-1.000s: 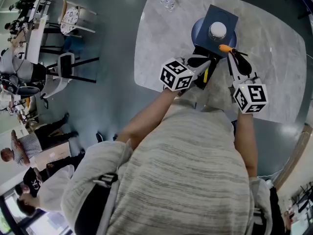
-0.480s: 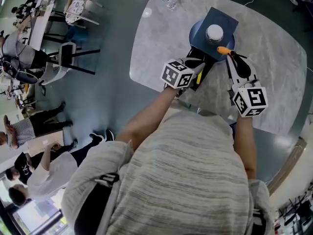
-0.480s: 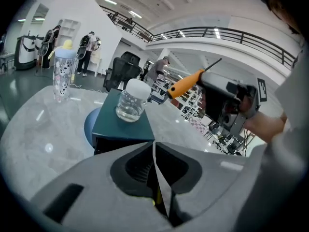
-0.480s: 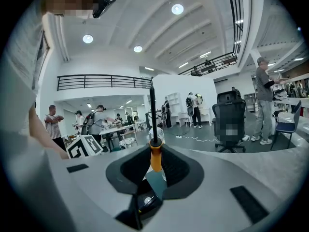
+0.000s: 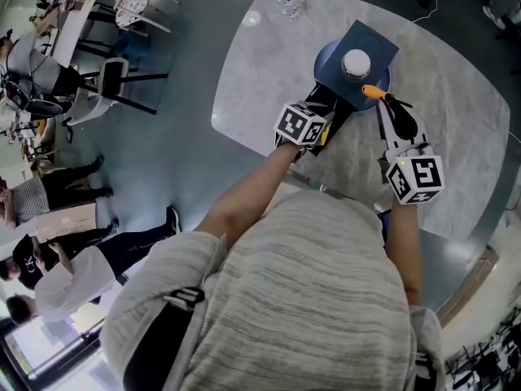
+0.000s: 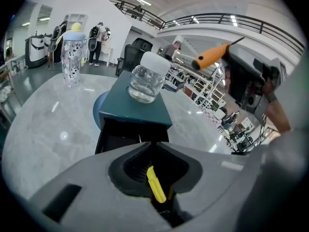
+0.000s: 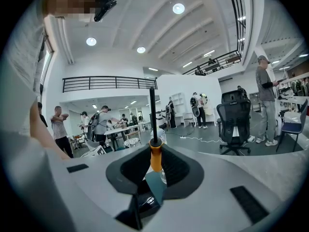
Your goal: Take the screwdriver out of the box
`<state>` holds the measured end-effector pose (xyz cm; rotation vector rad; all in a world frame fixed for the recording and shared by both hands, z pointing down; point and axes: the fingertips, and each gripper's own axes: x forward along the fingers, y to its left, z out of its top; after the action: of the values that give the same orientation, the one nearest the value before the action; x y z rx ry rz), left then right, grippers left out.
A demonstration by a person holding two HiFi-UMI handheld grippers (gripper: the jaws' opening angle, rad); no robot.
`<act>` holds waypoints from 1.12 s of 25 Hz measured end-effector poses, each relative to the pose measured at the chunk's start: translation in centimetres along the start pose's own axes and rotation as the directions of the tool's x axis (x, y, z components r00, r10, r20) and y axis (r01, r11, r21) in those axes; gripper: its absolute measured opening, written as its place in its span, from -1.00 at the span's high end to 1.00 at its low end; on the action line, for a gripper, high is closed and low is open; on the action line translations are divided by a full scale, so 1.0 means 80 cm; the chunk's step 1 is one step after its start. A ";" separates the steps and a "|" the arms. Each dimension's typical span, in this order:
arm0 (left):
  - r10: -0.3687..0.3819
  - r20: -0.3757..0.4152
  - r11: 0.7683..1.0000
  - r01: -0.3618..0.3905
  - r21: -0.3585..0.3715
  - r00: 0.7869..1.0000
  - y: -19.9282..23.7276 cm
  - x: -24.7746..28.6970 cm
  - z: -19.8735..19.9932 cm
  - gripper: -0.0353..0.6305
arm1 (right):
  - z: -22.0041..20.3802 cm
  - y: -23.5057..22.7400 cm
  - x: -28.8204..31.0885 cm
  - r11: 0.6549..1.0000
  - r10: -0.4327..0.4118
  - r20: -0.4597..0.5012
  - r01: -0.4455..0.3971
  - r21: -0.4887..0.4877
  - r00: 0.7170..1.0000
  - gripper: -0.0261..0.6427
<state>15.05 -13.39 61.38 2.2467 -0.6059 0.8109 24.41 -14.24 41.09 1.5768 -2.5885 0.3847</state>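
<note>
Screwdriver, orange-handled with a thin black shaft (image 5: 373, 91), is already out of the dark teal box (image 6: 140, 110). The right hand-held gripper (image 5: 392, 104) is clamped on it and carries it raised over the grey marbled counter (image 5: 456, 120), just beside the box, likely to stay clear of the clear glass jar (image 6: 146, 79) standing on the lid. The left hand-held gripper (image 6: 153, 175) sits low at the box's open black drawer (image 6: 120, 134), jaws together on a slim yellow piece (image 6: 156, 185). What that piece is, I can't tell; perhaps it is being cleared from the drawer.
</note>
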 end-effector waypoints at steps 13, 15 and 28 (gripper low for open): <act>0.066 -0.149 0.996 -0.074 -0.049 0.987 0.017 0.032 -0.039 0.45 | 0.001 -0.012 -0.007 1.000 0.013 -0.003 -0.013 0.007 1.000 0.72; 0.075 -0.171 0.995 -0.086 -0.053 0.982 0.019 0.035 -0.044 0.43 | 0.001 -0.013 -0.009 1.000 0.011 -0.002 -0.011 0.009 1.000 0.72; 0.163 -0.297 0.986 -0.164 0.023 0.941 0.028 0.043 -0.061 0.47 | -0.001 -0.012 -0.015 1.000 0.001 -0.004 -0.001 0.015 1.000 0.72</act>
<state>14.23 -12.09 67.59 2.0350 -0.6513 1.2061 25.82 -13.56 41.11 1.5780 -2.5897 0.4076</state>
